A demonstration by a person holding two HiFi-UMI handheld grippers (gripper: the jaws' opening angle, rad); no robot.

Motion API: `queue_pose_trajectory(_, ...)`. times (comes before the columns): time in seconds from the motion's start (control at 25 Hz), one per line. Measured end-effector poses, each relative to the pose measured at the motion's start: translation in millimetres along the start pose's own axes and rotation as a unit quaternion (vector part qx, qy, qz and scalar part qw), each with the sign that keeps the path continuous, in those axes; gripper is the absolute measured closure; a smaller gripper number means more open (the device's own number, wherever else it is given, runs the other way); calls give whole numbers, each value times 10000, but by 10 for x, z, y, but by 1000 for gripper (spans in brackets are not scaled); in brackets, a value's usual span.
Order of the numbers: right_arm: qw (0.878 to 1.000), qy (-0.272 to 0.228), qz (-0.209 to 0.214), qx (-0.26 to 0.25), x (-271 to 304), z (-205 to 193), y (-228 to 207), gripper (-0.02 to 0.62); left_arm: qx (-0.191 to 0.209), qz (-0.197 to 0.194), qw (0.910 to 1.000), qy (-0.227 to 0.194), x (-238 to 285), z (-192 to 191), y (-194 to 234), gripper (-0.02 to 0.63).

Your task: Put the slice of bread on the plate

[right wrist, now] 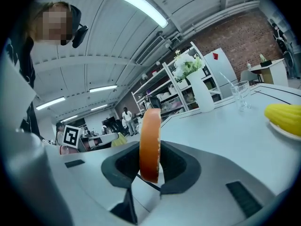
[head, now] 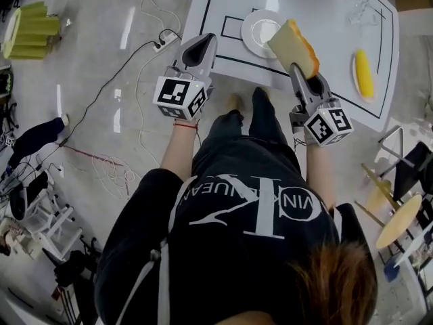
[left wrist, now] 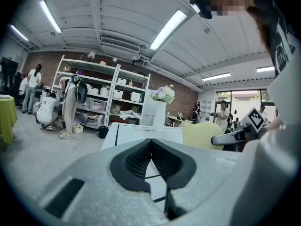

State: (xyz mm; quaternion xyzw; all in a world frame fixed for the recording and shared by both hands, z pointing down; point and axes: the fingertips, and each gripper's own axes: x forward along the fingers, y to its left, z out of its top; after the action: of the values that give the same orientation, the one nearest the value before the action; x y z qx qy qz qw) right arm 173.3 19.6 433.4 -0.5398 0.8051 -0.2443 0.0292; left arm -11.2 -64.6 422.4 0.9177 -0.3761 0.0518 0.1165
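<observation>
Fingers (right wrist: 176,166) of the right gripper (head: 298,72) are partly closed and clamp the slice of bread (right wrist: 150,140) by its lower end; the slice stands on edge, upright between the black pads. Left gripper (head: 205,38): jaws together at the tips, nothing between them.

Position: in the head view the slice (head: 295,46) sits off the plate (head: 254,34), just at its right side, overlapping the right rim in the picture. It is carried by the gripper and rests on nothing.

Edges and clearance: the plate lies near the table's (head: 325,19) front edge, inside a small black-lined box within a larger black border. Open white surface runs between the plate and a yellow cob (head: 364,73) on its own dish, well apart to the right. A clear glass (head: 365,9) stands towards the far side. The left gripper hangs at the table's front left corner, over grey floor crossed by loose cables (head: 101,168).

Materials and shapes: the slice has a pale yellow face and an orange-brown crust, thick and slightly curved. The plate is round, white and glossy. Both grippers are matte grey shells with ribbed black pads, each carrying a cube with square markers
</observation>
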Motion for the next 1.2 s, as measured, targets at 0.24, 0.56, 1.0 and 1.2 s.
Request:
queue_pose_trajectory(0.24, 9993, 231, 281, -2, 113, 30, -63, 497, -46, 127, 9999, -5, 127, 34, -49, 595)
queue_pose_trajectory(0.56, 9963, 629, 499, 308, 317, -87, -118, 495, -117, 205, 9997, 104, 270, -53, -118, 595)
queue_pose_trajectory(1.0, 9720, 747, 974, 2003, 748, -56, -43, 495, -243, 620, 9977, 121, 190, -89, 4, 595)
queue_pose_trajectory(1.2, 9602, 1024, 1031, 2384, 924, -89, -28, 495, -341, 816, 9960, 147, 118, -142, 63, 595)
